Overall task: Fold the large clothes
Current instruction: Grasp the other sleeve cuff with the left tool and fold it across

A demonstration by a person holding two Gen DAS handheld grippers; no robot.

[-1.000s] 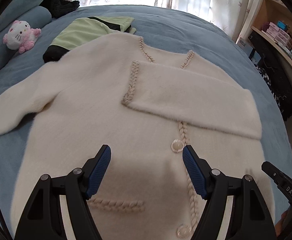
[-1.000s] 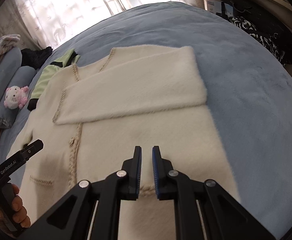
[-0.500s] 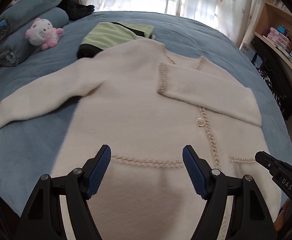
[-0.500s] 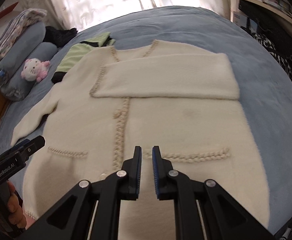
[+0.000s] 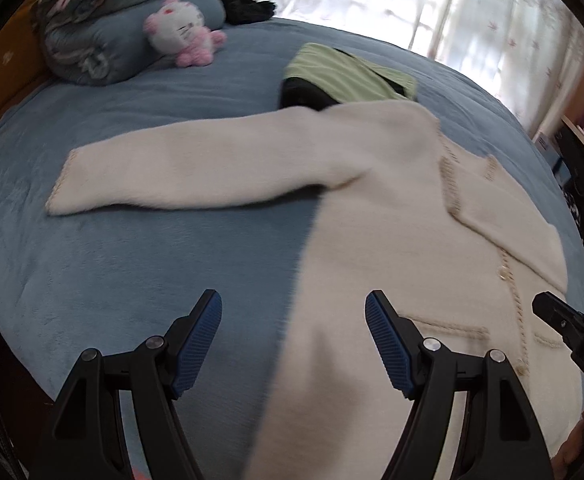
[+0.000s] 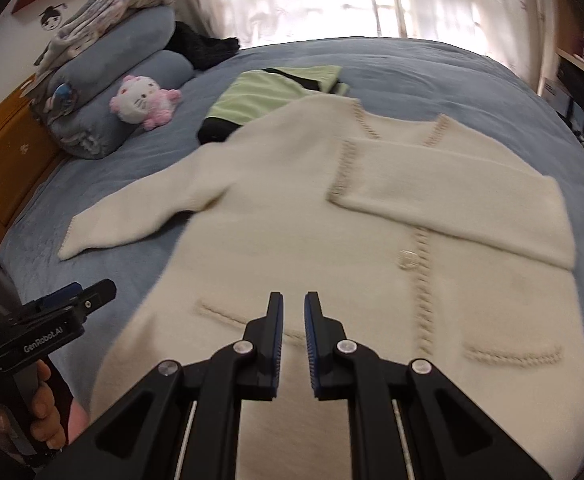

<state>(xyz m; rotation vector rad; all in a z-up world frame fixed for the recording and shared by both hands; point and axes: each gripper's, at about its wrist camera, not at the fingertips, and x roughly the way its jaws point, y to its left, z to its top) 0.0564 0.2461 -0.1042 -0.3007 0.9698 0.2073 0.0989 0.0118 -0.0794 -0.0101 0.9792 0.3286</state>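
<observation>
Ribbed blue fingers [image 5: 197, 344] over fuzzy cardigan [image 5: 404, 240]

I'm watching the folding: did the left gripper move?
Yes. The left gripper slid sideways across the cardigan, from its buttons toward the spread sleeve, half over the bedcover.

Open left tongs [image 5: 294, 326] hover above cream cardigan [image 5: 392, 248] on blue bed [image 5: 131, 264].

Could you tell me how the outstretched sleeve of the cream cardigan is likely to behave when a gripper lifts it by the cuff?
The sleeve will probably be floppy: it lies flat and limp on the blue bedspread, so it should droop from the cuff. Its fuzzy knit looks thick, so likely a bit heavy but easy to grip, not slippery. It may drag on the plush cover rather than slide.
</observation>
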